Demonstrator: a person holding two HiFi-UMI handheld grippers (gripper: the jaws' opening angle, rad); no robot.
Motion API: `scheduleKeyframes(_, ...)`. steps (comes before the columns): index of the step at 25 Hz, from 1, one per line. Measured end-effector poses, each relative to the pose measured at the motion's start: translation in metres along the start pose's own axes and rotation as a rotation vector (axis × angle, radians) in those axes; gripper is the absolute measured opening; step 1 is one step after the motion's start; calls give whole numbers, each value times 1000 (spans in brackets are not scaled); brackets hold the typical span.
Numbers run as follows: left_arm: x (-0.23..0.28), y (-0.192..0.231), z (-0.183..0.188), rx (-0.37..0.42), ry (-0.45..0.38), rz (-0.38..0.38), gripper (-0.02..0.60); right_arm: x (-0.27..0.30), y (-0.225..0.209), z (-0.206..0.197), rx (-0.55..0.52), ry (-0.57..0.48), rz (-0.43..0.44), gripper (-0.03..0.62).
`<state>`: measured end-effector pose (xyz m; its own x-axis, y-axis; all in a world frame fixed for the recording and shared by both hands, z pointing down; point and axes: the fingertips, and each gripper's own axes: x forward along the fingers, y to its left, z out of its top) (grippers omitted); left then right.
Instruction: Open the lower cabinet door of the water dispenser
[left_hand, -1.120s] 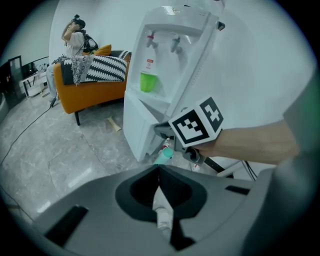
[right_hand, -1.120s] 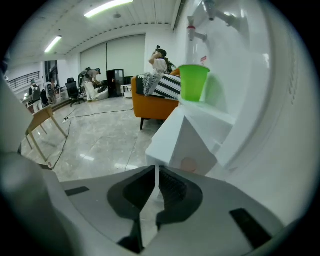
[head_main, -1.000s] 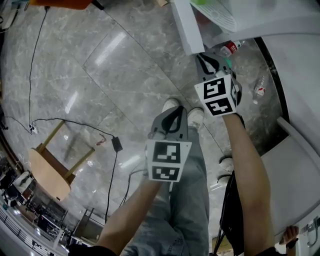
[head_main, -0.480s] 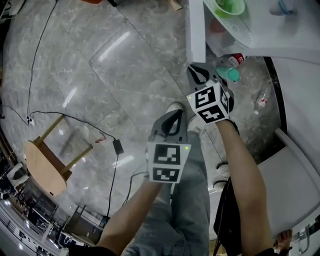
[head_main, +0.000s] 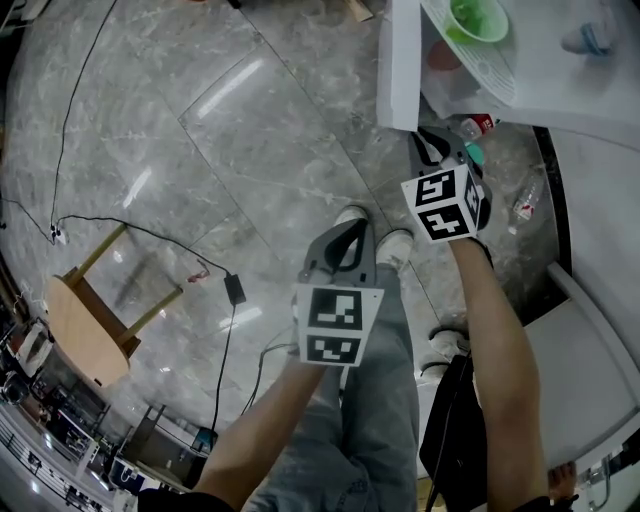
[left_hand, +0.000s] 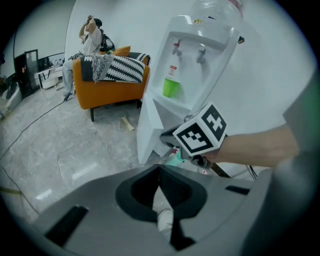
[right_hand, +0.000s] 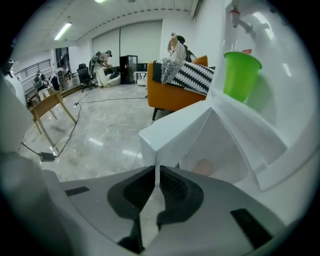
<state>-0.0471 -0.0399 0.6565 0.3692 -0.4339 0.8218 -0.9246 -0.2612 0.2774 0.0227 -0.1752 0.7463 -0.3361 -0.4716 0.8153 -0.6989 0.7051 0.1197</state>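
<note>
head: left gripper (head_main: 345, 228) above floor (head_main: 200, 150), well apart from dispenser (head_main: 570, 95); right gripper (head_main: 430, 140) at ajar door (head_main: 398, 60) | left gripper view: jaws clenched, empty | right gripper view: jaws grasping door's edge, cup (right_hand: 241, 75) above

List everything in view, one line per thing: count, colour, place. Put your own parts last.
water dispenser: one, white, against the white wall
cabinet door: one, white, standing open at the dispenser's base
cup: one, green, under the taps
bottles: at least two, clear, on the floor by the dispenser
sofa: one, orange, beyond the dispenser
throw: one, black-and-white striped, draped over the sofa
stool: one, wooden, on the floor at far left
cable: one, black, across the floor
right claw: one, grey, shut on the cabinet door's edge
left claw: one, grey, shut and empty, above the legs
shoes: two, white, on the floor
</note>
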Motion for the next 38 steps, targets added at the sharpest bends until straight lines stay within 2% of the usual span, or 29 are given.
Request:
scheduleKeyframes(5, 1, 4, 3, -9, -2, 3, 12, 8, 19, 15, -26, -32, 55, 31)
scheduleKeyframes(13, 3, 26, 6, -46, -3, 28, 11, 35, 52, 67, -127, -80, 146, 38)
scheduleKeyframes(30, -8, 74, 19, -129, -30, 81, 11, 85, 58, 176, -161, -147, 171, 29)
scheduleKeyframes(33, -11, 78, 19, -143, -32, 82, 11, 92, 53, 190, -129, -161, 172, 23)
scheduleKeyframes(38, -14, 86, 21, -157, -36, 85, 11, 103, 46, 214, 29, -189, 150, 12)
